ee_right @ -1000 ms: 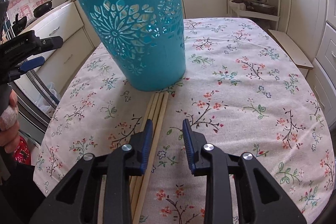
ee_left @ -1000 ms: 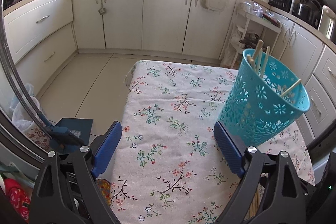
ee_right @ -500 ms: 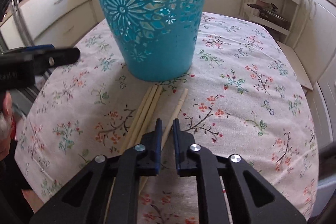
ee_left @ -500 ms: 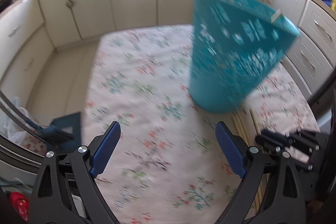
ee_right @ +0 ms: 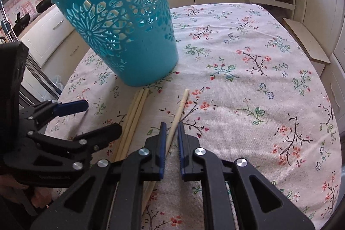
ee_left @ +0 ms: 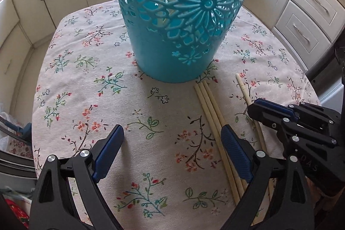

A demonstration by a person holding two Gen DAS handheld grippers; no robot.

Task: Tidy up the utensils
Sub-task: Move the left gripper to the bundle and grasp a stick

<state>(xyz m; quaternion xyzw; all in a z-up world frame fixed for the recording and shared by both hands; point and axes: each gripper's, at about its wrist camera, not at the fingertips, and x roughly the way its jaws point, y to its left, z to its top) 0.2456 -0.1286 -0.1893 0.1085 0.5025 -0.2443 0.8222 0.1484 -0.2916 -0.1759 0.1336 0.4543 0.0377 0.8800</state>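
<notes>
Soft daylight, even and bright, faint shadows, sharp centre, fisheye bending, dark vignette at corners

The basket at the top centre is turquoise, pierced with a cut-out sunburst flower and small blossoms. The table wears a cream cloth printed with red, pink and blue flowers on dark twigs with green leaves. The chopsticks are pale wood. Both tongs are black with blue pads. The cupboards at upper right are cream.

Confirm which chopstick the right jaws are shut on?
The lone chopstick, lying apart to the right of the bundle of three chopsticks beside the teal basket.
</notes>
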